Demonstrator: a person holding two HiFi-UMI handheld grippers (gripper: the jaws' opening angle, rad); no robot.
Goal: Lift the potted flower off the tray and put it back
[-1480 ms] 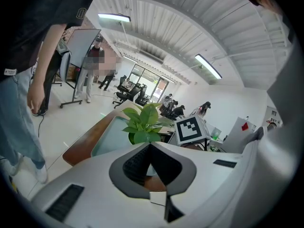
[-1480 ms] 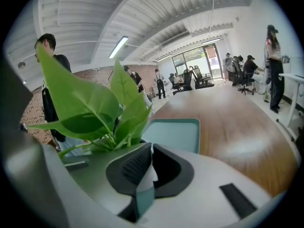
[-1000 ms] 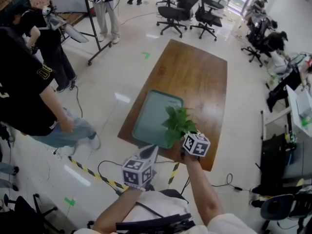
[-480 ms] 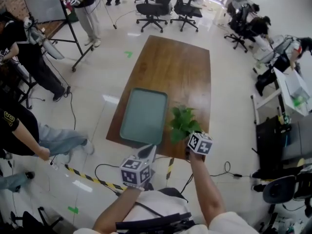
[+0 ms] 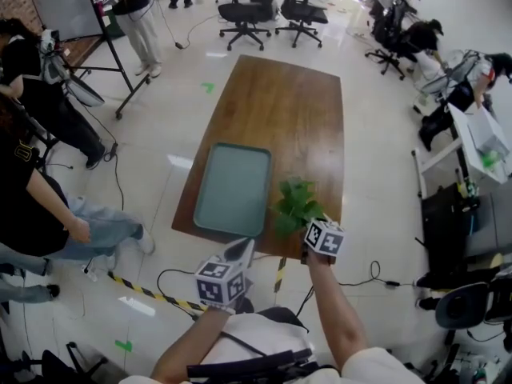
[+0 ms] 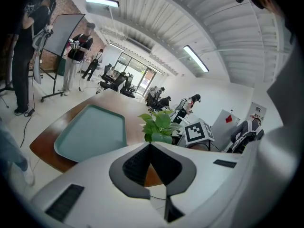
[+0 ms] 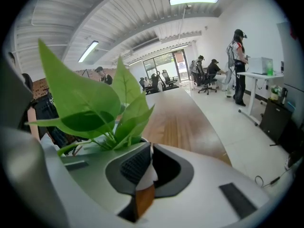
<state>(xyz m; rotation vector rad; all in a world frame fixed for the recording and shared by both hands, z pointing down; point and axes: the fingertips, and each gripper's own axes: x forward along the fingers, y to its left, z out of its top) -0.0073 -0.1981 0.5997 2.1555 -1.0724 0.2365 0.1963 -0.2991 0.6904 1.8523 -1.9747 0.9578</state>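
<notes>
a long wooden table (image 5: pixel 288 94) stands on a pale glossy floor (image 5: pixel 376 174). black office chairs (image 5: pixel 248 10) are grouped beyond its far end. a whiteboard on a wheeled stand (image 5: pixel 62 2) is at far left, with people (image 5: pixel 132 6) standing near it. yellow-black striped tape (image 5: pixel 144 289), a black cable (image 5: pixel 374 282) and a green mark (image 5: pixel 209 88) lie on the floor. a white desk (image 5: pixel 478 138) stands at right.

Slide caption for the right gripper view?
Right tongs, jaws just eased wider, pinch the rim of the potted green plant over the brown wooden table.
</notes>
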